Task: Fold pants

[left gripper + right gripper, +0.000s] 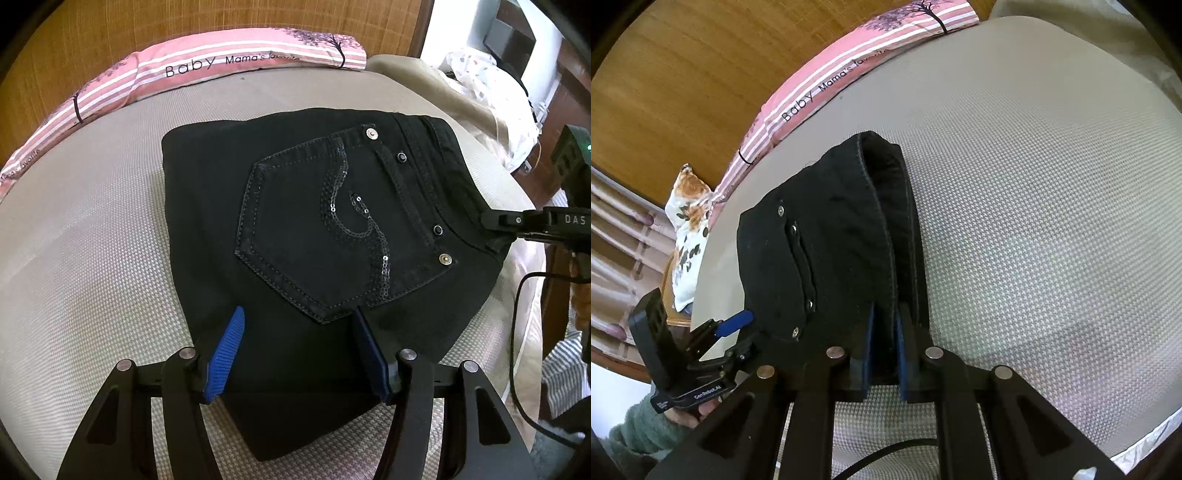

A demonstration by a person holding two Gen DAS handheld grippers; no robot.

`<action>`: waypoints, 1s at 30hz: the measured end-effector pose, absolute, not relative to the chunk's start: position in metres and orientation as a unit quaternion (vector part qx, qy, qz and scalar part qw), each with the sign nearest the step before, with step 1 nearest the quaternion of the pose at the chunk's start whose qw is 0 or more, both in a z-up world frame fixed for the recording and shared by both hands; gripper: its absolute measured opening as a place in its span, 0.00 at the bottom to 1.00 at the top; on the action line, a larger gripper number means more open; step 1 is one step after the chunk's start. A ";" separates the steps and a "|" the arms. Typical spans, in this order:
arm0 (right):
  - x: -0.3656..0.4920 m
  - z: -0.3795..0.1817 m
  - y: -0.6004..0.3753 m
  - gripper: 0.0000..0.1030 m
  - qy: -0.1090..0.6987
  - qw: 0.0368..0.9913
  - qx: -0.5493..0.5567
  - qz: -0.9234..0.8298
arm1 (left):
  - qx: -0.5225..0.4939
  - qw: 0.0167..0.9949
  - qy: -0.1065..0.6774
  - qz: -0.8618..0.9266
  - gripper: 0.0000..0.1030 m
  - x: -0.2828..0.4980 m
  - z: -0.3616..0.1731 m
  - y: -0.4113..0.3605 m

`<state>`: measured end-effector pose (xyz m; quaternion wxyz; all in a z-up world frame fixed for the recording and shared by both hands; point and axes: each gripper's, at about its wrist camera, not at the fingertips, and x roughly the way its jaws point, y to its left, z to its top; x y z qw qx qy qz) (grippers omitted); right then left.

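Right tool (884, 343), narrowed, pinches the waistband at 3 o'clock of the folded black pants (314, 229); left tool (299, 350) spreads wide at 6 o'clock over their edge.

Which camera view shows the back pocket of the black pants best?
The left wrist view. There the back pocket of the pants faces the camera, with its whole stitched outline, sequin curl and metal studs visible. In the right wrist view the pocket is seen at a steep angle from the waistband side: only its top edge and studs show.
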<state>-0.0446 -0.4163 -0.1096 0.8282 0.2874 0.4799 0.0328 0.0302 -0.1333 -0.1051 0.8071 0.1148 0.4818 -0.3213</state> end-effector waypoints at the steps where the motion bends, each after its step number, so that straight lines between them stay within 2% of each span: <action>1: -0.044 -0.109 -0.416 0.14 0.479 0.827 0.292 0.031 | 0.117 0.808 0.481 -0.320 0.59 0.030 -0.105 -0.134; 8: -0.043 -0.094 -0.417 0.26 0.476 0.830 0.291 0.012 | 0.123 0.821 0.471 -0.298 0.60 0.028 -0.095 -0.133; 16: -0.025 -0.065 -0.419 0.26 0.446 0.860 0.247 -0.017 | 0.098 0.866 0.417 -0.258 0.60 0.046 -0.069 -0.114; 25: 0.018 -0.082 -0.420 0.27 0.461 0.855 0.235 -0.026 | 0.097 0.871 0.411 -0.251 0.60 0.073 -0.069 -0.121; 28: 0.019 -0.093 -0.424 0.35 0.471 0.850 0.234 -0.035 | 0.111 0.861 0.429 -0.249 0.60 0.083 -0.082 -0.130; 30: 0.018 -0.101 -0.427 0.36 0.477 0.846 0.236 -0.036 | 0.121 0.854 0.443 -0.247 0.60 0.086 -0.096 -0.134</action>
